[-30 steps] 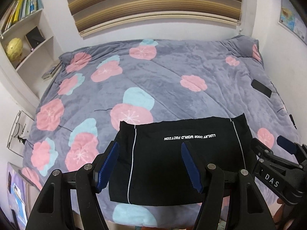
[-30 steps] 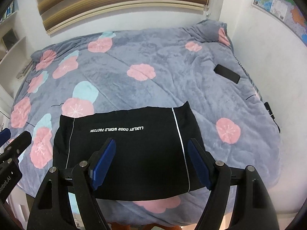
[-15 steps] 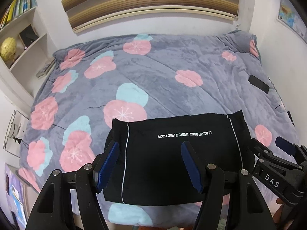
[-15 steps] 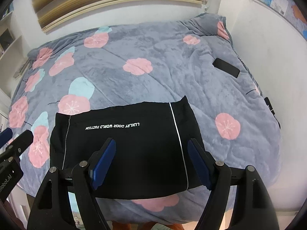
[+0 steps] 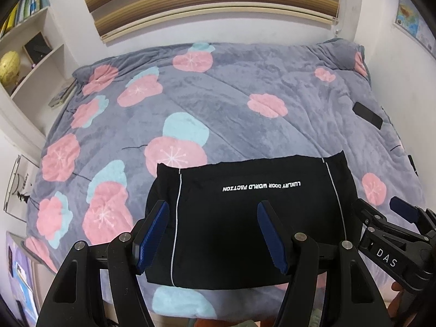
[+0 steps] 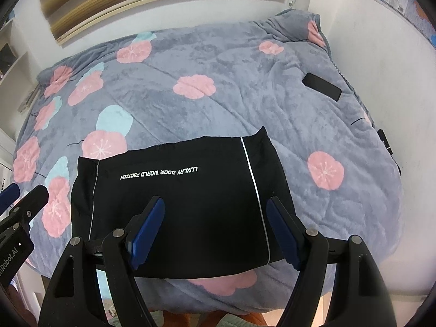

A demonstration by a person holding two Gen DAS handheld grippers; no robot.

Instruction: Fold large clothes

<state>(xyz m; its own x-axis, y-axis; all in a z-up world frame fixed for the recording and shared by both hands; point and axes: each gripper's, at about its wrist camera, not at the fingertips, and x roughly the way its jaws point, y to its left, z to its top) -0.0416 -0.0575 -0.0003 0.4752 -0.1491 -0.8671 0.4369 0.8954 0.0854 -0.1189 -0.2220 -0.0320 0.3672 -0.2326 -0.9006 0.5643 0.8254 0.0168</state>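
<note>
Black folded garment (image 5: pixel 245 218) with white side piping and white lettering lies flat at the near edge of a grey floral blanket (image 5: pixel 231 103). Left gripper (image 5: pixel 212 234) and right gripper (image 6: pixel 215 231) hover above it, jaws apart, holding nothing. Dark phone (image 6: pixel 321 85) lies far right.

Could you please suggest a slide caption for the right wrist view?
Open right gripper poised above a folded black garment lying on a floral grey blanket.
</note>
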